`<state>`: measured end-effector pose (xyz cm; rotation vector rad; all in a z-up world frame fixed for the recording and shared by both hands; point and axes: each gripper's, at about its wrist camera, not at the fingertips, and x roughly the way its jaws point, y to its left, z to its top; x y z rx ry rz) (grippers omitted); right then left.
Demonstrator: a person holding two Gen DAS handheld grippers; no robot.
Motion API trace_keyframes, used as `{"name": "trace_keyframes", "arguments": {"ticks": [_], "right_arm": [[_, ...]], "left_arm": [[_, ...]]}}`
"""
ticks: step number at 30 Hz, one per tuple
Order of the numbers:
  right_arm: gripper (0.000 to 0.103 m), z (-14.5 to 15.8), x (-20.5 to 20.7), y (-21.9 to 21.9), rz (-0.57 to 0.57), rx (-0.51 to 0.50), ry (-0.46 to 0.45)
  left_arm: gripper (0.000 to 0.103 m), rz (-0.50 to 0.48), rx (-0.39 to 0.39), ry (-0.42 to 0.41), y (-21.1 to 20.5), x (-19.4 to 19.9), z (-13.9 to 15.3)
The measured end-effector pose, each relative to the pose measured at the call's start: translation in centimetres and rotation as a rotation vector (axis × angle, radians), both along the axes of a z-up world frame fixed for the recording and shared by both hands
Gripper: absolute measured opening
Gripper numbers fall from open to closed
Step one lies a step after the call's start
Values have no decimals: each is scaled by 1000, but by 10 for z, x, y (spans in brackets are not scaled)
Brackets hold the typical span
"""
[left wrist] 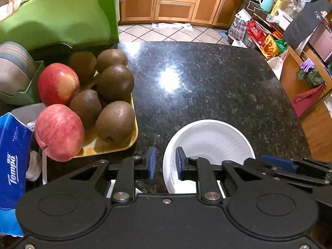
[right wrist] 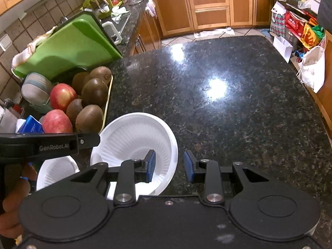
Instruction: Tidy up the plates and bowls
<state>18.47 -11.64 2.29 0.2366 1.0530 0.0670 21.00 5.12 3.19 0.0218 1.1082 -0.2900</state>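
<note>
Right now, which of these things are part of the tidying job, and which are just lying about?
Part of the job:
large white bowl
smaller white bowl
left hand-held gripper
right hand-held gripper

Just lying about:
tray of apples and kiwis
blue tissue pack
green board
stacked grey dishes in a green rack

Two wrist views low and close over the granite counter (left wrist: 207, 78) — facing the cabinets, fruit tray (right wrist: 108, 101) shared.

Your views were brightly, warmly lit from overhead; white glare spots marked the polished bench (left wrist: 207, 83). Fisheye distortion bent the edges, and focus stayed sharp throughout.
</note>
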Motion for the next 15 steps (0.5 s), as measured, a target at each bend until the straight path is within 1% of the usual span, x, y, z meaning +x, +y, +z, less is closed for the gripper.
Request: {"name": "trace_keyframes", "arguments": {"ticks": [8, 9, 12, 15], "right_arm": [[33, -14, 7, 6, 20, -12, 31], [28, -16, 9, 7, 19, -13, 33], [20, -21, 11, 7, 21, -20, 42], [16, -23, 11, 5, 24, -25, 42]], "left_arm": [[26, -14, 12, 27, -9, 5, -11], [26, -14, 13, 32, -10, 5, -13], [27, -11, 16, 40, -11, 8, -17], [27, -9, 12, 47, -11, 9, -19]]}}
